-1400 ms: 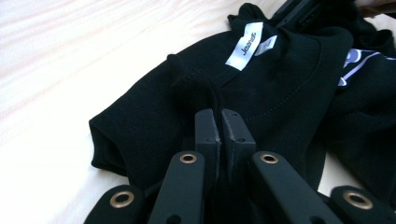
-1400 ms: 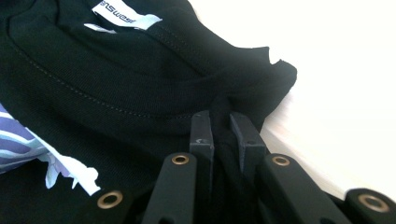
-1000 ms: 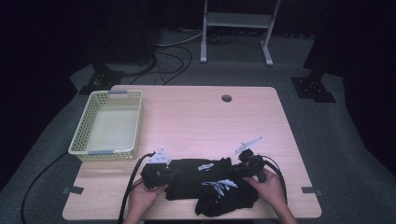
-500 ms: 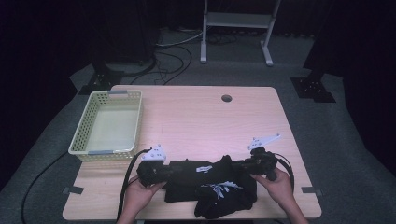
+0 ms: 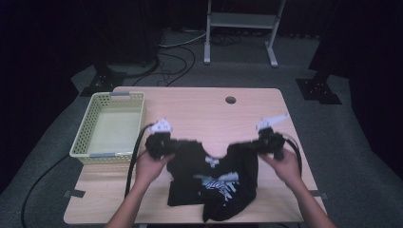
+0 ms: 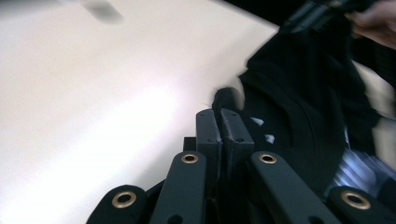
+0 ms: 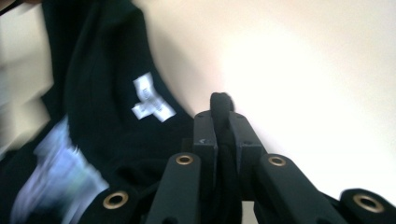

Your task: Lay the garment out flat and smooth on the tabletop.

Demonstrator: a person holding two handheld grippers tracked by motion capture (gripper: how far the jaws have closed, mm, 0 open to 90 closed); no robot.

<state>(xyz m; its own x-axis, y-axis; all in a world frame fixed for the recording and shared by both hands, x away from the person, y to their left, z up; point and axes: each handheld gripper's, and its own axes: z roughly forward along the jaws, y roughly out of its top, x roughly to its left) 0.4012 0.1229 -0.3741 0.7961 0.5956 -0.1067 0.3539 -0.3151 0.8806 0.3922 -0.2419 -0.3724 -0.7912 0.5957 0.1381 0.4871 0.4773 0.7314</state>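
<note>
Clamped flat together, both pairs of fingers (image 6: 219,135), each on a fold of black cotton T-shirt with a white chest print (image 5: 216,183): left gripper (image 5: 159,142) at one shoulder, right gripper (image 5: 266,141) at the other. Hangs spread between them over the near half of the pale wooden table (image 5: 204,107), right of the yellow plastic mesh basket (image 5: 111,126). Likely soft, light, limp; best held at shoulder seams. Collar away from the person, hem nearest; long axis collar to hem.
</note>
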